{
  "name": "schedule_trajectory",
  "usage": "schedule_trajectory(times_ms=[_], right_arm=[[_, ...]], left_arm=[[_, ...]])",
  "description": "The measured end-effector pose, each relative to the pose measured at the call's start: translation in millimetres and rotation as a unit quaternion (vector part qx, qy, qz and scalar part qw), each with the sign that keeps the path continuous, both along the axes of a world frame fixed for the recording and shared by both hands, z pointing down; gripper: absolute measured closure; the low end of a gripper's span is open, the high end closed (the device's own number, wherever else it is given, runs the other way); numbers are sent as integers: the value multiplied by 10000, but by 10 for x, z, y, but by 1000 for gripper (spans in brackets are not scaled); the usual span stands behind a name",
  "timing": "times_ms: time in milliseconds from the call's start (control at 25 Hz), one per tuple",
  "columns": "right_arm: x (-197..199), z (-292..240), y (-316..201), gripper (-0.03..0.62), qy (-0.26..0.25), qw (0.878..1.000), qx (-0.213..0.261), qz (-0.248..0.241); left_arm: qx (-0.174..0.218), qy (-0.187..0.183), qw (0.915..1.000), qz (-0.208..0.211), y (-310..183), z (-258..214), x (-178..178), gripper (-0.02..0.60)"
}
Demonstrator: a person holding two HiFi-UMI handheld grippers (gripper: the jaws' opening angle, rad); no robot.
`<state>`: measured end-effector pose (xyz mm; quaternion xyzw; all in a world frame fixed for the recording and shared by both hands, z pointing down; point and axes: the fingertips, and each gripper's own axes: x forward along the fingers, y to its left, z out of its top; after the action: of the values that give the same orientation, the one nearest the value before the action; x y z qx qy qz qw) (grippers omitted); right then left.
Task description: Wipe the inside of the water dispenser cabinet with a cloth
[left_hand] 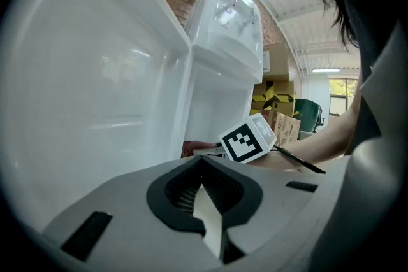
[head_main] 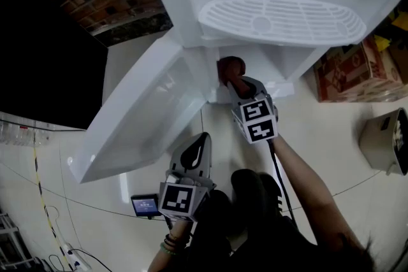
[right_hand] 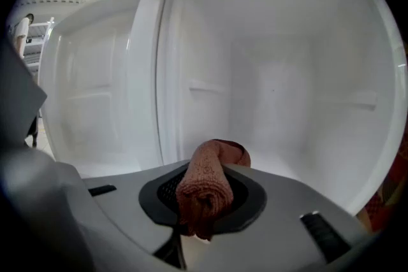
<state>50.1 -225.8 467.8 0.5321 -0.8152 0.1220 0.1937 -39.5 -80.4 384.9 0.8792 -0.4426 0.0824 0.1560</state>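
Now the right tool [head_main: 241, 87] is squeezed shut on the rolled cloth [right_hand: 205, 185], which points straight ahead into the open cabinet [right_hand: 287, 73], while the left tool [head_main: 203, 141] hangs farther back, jaws together and empty.

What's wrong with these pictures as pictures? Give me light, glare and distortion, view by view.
Head view: the upper left is black and underexposed, and there is a pale sheen on the white open door. Left gripper view: strong fisheye bending, dark corners, and the door is nearly washed out. Right gripper view: a rounded dark vignette, the cabinet interior is softly and evenly lit, and the cloth is fairly sharp.
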Motion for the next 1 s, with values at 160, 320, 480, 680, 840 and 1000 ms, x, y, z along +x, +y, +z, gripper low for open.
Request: schedule_trajectory(times_ms=[160,320,480,680,840,1000], right_arm=[[550,147,40,517,255,9978,-123,598],[1228,279,173,517,364,9895,-271,1371],[1619,294,322,517,542,9831,-319,1717],[1822,310,500,517,527,9799,-365,1889],[1614,122,621,517,286,9844,-154,1730],[1257,-72,843,519,-100,9887,23,1496]], left_arm=[[7,-18,10000,12,114,-16,-4,597],[-3,-12,10000,-52,210,-50,-41,597],[0,-20,9999,-103,282,-53,-45,597],[36,-47,10000,-35,377,-86,27,597],[25,-77,10000,-3,433,-81,76,597],[22,-94,9999,54,471,-69,152,597]])
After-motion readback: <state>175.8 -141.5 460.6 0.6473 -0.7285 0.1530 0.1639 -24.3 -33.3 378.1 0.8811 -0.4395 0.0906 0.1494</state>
